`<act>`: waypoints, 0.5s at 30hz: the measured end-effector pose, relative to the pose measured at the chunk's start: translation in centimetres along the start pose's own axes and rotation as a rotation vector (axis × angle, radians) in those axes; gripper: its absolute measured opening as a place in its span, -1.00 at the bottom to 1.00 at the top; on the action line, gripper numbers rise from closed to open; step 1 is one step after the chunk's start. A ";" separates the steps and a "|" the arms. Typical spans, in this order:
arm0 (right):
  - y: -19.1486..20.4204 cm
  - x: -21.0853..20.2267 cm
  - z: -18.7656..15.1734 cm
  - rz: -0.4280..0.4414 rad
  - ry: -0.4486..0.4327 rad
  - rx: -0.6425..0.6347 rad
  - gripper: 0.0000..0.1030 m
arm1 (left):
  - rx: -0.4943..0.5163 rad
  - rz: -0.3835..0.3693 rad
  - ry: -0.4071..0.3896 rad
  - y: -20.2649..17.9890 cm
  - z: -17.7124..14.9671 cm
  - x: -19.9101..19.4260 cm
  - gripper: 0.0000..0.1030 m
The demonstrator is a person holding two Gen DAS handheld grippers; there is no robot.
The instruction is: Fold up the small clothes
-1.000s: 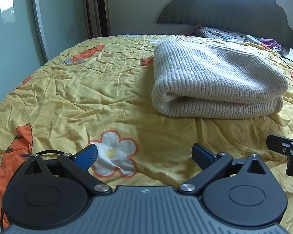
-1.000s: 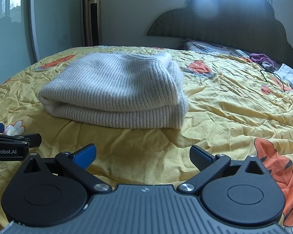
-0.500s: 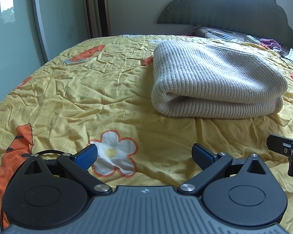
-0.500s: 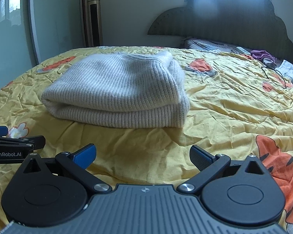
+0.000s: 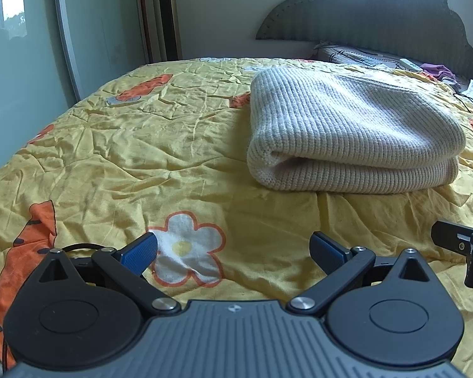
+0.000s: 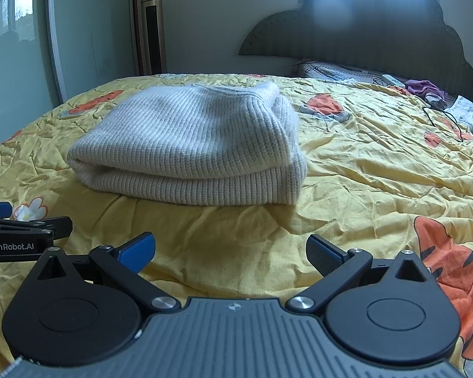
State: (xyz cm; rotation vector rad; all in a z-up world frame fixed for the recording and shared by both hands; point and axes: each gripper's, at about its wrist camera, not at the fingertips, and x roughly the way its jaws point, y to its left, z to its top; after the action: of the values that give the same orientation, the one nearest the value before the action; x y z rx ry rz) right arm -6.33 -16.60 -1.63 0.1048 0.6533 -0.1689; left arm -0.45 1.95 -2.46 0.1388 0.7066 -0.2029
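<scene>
Sweater [image 5: 347, 132] folded, on the bed [image 5: 142, 145], ahead of both grippers.
Your left gripper [image 5: 233, 250] and right gripper [image 6: 230, 249] have fingers wide, empty; snag one knit layer and the fold opens.

We are reading just one piece of lettering: "GenRobot.AI", in white on the black side of the left tongs [image 6: 3, 217], which are poking in at the left edge of the right wrist view. The word is running level and showing whole. We are finding nothing else legible; the tall tower unit [image 6: 153, 28] by the wall is carrying a small panel near its top, but we are not making out any characters there.
</scene>
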 end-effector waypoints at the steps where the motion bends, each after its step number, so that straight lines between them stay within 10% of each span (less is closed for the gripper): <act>1: 0.0 0.0 0.0 0.001 0.000 0.000 1.00 | 0.001 0.001 0.001 0.0 0.0 0.0 1.00; 15: 0.3 0.1 0.1 0.011 0.001 -0.003 1.00 | 0.019 0.007 -0.036 -0.2 0.2 -0.5 1.00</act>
State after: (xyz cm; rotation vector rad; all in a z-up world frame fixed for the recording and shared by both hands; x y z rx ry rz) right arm -6.13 -16.35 -1.63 0.1054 0.6540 -0.1576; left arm -0.74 1.73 -1.95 0.1557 0.6682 -0.2050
